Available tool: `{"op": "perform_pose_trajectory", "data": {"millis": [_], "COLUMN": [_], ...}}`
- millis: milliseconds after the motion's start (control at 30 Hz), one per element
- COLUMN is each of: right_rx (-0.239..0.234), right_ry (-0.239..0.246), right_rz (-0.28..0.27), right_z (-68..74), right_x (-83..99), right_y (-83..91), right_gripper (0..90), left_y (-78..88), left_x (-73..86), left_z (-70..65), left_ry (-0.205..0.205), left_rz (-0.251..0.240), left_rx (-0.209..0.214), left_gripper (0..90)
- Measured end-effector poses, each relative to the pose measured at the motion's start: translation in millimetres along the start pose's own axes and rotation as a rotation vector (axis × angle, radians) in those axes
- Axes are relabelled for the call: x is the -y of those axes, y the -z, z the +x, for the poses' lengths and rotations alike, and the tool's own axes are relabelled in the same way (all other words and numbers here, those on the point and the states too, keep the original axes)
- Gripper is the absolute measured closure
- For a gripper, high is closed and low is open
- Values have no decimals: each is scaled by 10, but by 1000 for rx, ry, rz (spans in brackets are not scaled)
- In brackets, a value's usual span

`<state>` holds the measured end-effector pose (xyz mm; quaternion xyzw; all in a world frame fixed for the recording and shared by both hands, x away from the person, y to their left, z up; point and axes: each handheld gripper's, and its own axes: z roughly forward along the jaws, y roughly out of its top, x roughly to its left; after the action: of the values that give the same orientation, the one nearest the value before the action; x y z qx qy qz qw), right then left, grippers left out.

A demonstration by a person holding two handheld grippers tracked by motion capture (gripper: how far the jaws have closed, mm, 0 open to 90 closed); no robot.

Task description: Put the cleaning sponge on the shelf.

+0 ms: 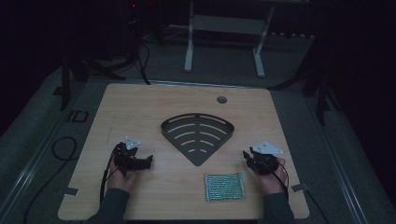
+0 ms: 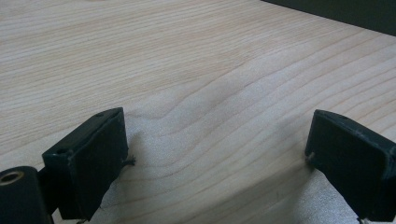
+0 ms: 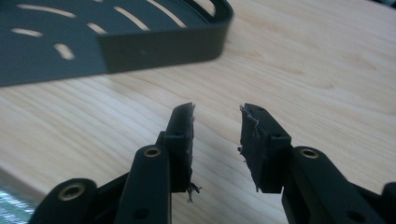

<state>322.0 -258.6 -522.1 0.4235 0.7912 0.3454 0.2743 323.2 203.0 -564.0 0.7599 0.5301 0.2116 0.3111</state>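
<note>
On a wooden table (image 1: 140, 107) a dark fan-shaped slotted tray (image 1: 197, 135) is seen at the centre, with a shiny woven pad (image 1: 225, 186) nearer the person, just right of the tray's point. The left gripper (image 1: 145, 161) is held left of the tray, the right gripper (image 1: 246, 156) right of it and just above the pad; both are apart from these things. Both grippers are empty: the left jaws are spread wide over bare wood, the right jaws are parted with nothing between them.

A slip is judged likely if the pad is pinched flat against the table, since it lies thin and the jaw tips could scrape wood instead. The tray could be shoved aside if its low wall is struck by the right gripper.

In the right gripper view the tray's (image 3: 163, 46) upright rim and frayed jaw padding are made plain, details lost in the dim high view. The layout of tray, pad and hands is given by the high view.
</note>
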Motion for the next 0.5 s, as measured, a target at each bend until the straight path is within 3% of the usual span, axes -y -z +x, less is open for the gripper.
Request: {"op": "perform_pose_trajectory", "data": {"millis": [167, 300, 333, 367, 467, 500], "right_rx": [-43, -138, -138, -165, -184, -193], "right_ry": [21, 13, 13, 20, 34, 65], "right_rz": [-20, -27, -27, -25, -24, -5], "right_z": [75, 153, 153, 204, 244, 313], "right_x": [-44, -60, -60, -57, -57, -62], "right_y": [102, 202, 202, 244, 269, 295], "right_gripper": [680, 811, 811, 874, 896, 899], "left_y": [-1, 0, 0, 0, -1, -3], "left_x": [-1, -1, -1, -1, -2, -4], "left_z": [0, 0, 0, 0, -2, -5], "left_ry": [0, -1, -1, -1, 1, 2], "left_rz": [1, 1, 1, 1, 1, 2], "left_rx": [0, 0, 0, 0, -1, -2], "left_gripper": [58, 58, 58, 58, 56, 55]}}
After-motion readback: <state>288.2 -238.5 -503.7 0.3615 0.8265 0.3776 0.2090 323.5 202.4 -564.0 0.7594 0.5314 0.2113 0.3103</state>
